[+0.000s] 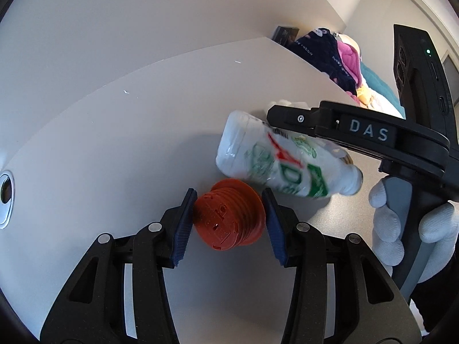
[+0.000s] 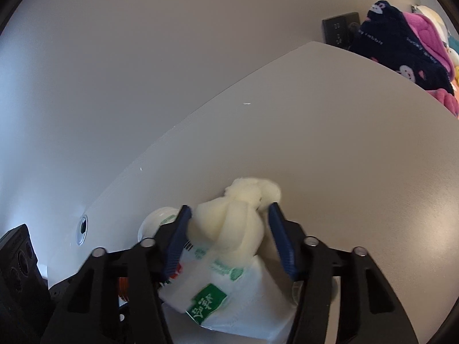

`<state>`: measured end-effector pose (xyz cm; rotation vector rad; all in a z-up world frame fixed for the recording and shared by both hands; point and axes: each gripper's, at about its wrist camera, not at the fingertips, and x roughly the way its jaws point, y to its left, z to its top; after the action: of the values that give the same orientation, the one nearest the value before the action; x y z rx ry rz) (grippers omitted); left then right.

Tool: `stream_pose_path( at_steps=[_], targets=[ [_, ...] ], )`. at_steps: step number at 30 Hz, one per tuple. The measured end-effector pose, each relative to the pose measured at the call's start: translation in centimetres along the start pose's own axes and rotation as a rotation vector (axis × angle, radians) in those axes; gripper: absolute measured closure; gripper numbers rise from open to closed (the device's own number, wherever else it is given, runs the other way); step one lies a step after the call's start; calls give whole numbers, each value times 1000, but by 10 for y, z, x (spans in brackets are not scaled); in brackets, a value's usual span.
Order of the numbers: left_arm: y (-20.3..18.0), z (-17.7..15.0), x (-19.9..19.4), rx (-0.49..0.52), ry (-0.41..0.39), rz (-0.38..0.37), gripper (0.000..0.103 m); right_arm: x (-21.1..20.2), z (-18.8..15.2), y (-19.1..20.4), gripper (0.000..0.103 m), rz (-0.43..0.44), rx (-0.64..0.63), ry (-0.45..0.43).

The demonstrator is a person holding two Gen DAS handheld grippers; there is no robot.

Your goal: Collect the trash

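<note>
— What have you got on the left?

— My left gripper (image 1: 228, 219) is down over the grey table (image 1: 120, 149), and a red ridged cap (image 1: 229, 218) sits between the blue pads (image 1: 182, 229). The left pad touches its side; on the right I see a thin gap, so I can't say it's clamped.

— And just past it?

— A white plastic bottle (image 1: 275, 160) with green and red print lies on its side on the table, close behind the cap (its neck points toward my gloved right hand (image 1: 401, 229)).

— Is the right gripper on the bottle?

— No. From the right wrist camera, my right gripper (image 2: 229, 229) is closed in around a wad of white tissue (image 2: 229, 226). The left pad presses into the wad and the right one meets its edge, so I'd call it pinched. The bottle (image 2: 229, 295) lies underneath and nearer to me.

— Anything off to the right?

— A pile of dark blue and pink fabric (image 2: 407, 46) beyond the table's far edge.
</note>
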<state>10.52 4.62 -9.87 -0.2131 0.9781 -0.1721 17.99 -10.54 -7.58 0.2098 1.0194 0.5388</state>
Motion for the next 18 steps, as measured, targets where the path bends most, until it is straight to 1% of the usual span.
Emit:
stream_pose_path(
  at_steps=[1, 3, 6, 11, 18],
  targets=[
    [0, 0, 0, 1, 0, -1, 57, 0, -1, 0, 63, 1, 1, 0],
    [-1, 0, 0, 3, 0, 0, 57, -1, -2, 0, 68, 0, -4, -6],
    [-1, 0, 0, -3, -1, -4, 57, -7, -3, 0, 72, 6, -7, -21],
    [-2, 1, -7, 0, -13, -10, 57, -20, -3, 1, 73, 26, -7, -49],
    [-9, -1, -20, 13, -29, -11, 57, -48, -5, 6, 73, 33, -24, -92]
  ],
)
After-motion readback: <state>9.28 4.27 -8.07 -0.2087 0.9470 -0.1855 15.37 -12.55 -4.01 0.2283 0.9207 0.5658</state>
